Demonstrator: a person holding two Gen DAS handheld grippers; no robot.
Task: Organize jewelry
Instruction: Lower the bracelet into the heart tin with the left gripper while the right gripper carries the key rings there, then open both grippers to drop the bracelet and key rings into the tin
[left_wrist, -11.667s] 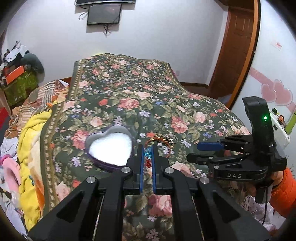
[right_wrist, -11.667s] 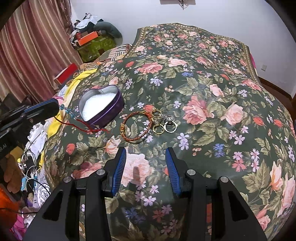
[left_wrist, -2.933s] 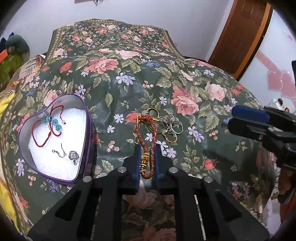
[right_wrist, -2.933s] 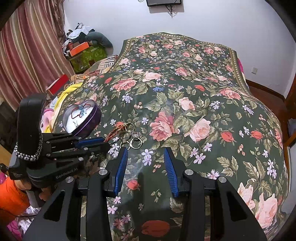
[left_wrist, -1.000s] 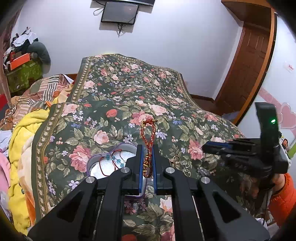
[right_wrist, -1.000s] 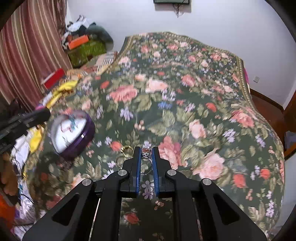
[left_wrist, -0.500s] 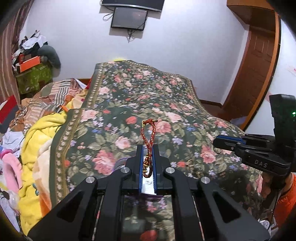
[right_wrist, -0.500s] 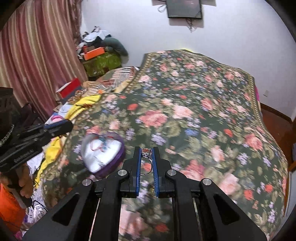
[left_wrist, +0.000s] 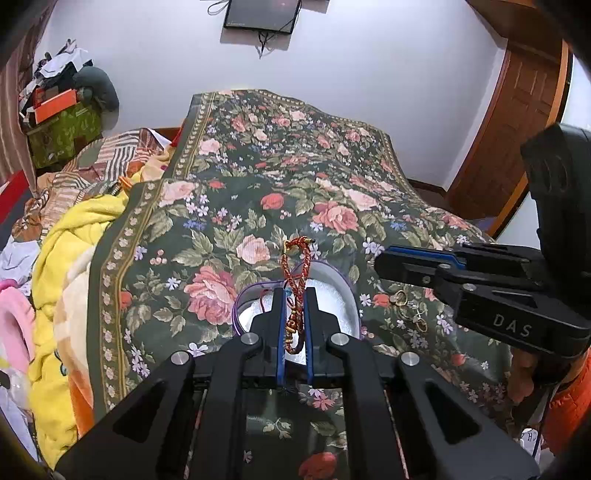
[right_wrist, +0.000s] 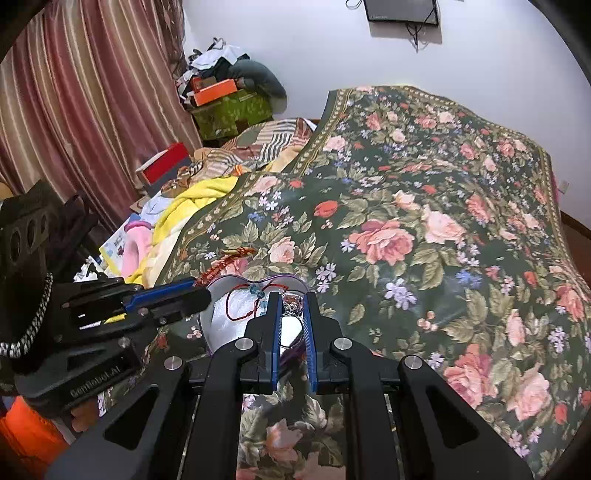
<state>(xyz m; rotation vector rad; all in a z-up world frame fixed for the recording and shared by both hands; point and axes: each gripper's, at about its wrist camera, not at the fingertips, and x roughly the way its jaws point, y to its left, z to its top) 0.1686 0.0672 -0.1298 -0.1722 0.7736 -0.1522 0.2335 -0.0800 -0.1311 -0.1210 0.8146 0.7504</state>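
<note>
My left gripper (left_wrist: 294, 299) is shut on a red and gold braided bracelet (left_wrist: 293, 273) and holds it just above the purple heart-shaped tin (left_wrist: 345, 291). My right gripper (right_wrist: 291, 301) is shut on a silver ring with a hoop (right_wrist: 291, 300), over the same tin (right_wrist: 218, 328). A red cord bracelet with blue beads (right_wrist: 243, 301) lies on the tin's white padding. Gold rings and an earring (left_wrist: 408, 304) lie on the floral bedspread right of the tin. The left gripper also shows in the right wrist view (right_wrist: 192, 291), the right gripper in the left wrist view (left_wrist: 384, 260).
The floral bedspread (right_wrist: 424, 221) covers the bed. Yellow and striped blankets (left_wrist: 66, 236) are heaped at the bed's left edge. Boxes and clothes (right_wrist: 225, 96) are stacked by the curtain. A wooden door (left_wrist: 517, 129) stands at the right.
Both grippers have come closer over the heart tin. The tin now lies directly under both sets of fingertips, and the right gripper has moved left toward the left one.
</note>
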